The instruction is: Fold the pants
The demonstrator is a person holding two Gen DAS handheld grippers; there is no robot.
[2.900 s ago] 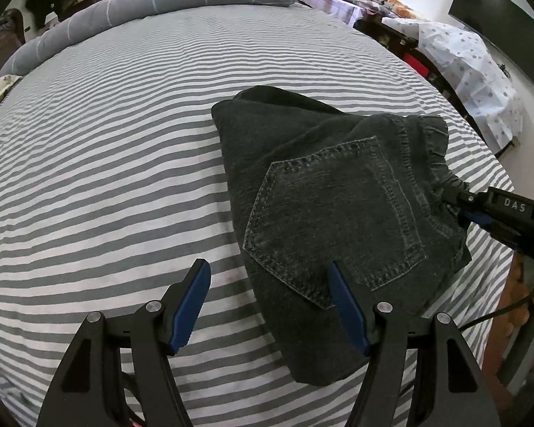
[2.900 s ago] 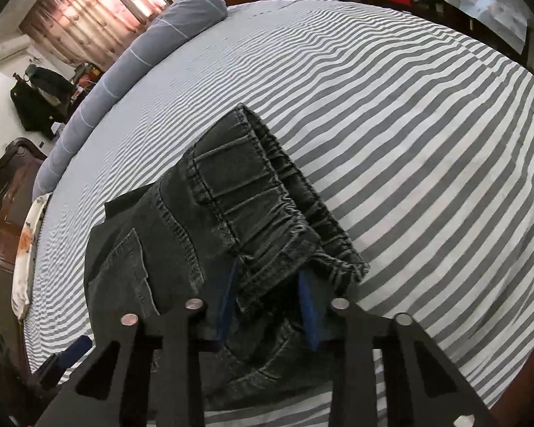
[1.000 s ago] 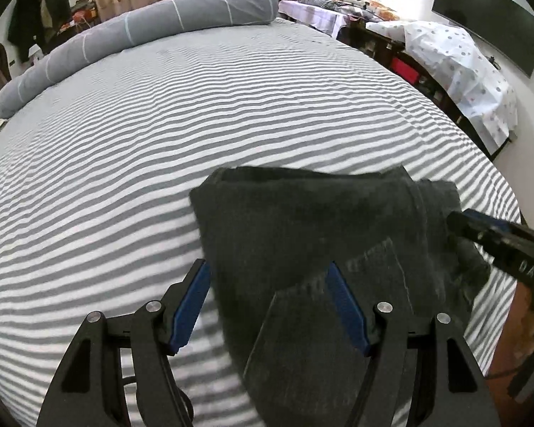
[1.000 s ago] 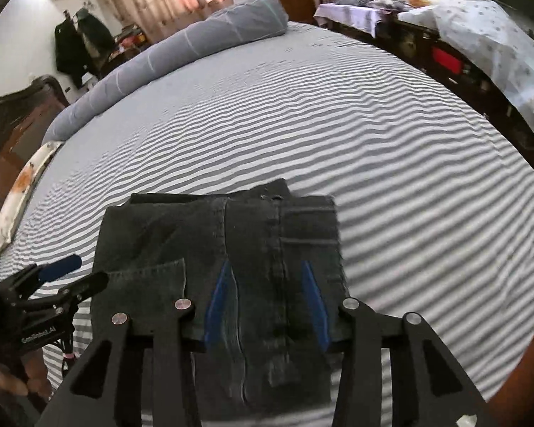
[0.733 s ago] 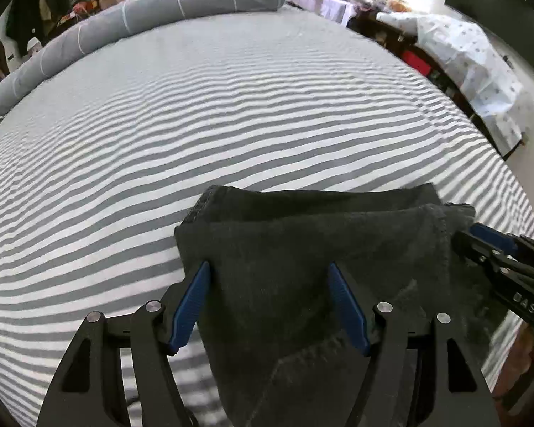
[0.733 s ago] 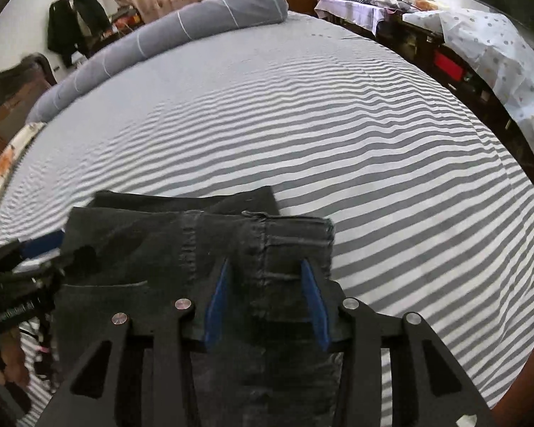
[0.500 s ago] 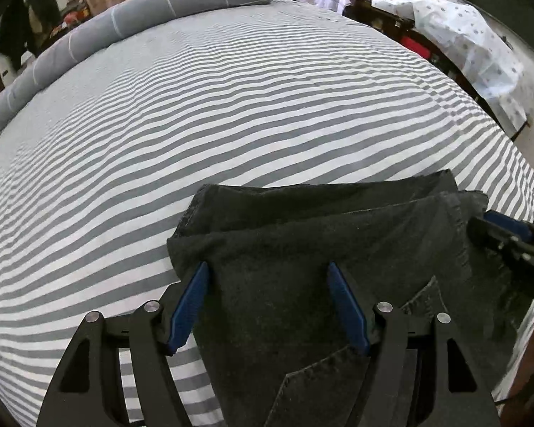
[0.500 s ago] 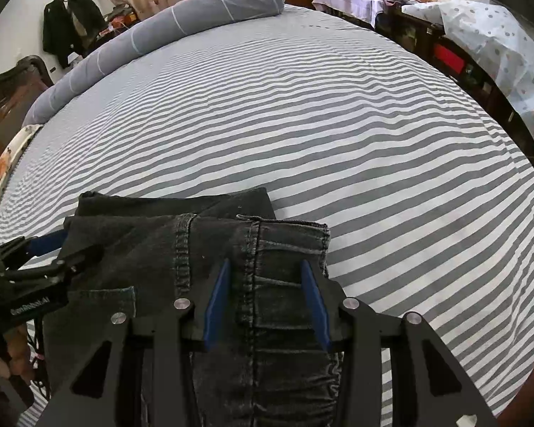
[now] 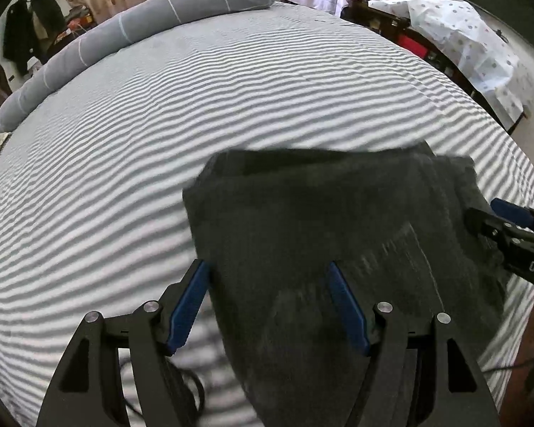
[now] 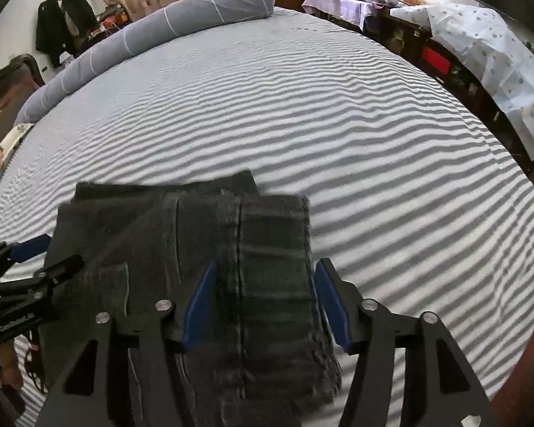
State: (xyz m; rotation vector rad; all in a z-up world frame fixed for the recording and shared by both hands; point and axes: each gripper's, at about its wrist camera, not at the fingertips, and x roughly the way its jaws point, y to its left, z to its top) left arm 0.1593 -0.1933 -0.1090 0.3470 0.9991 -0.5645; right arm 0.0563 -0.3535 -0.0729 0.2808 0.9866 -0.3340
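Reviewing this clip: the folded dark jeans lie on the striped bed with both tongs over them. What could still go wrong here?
1. The right tongs have just been opening and straddle the jeans' waistband end; pulling away carelessly could drag the top layer askew.
2. The jeans lie near the striped bed's near edge, so a nudge might slide them off.
3. The left tongs hang open over the folded corner and could snag it.

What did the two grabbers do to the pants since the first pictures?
The right gripper was pinching the waistband and has just opened its jaws, letting the pants go; the cloth lies between its blue pads, which no longer press it. The raised waistband end now lies flat on the folded stack. The left gripper stayed open over the pants' edge, gripping nothing. The pants stayed on the striped bed.
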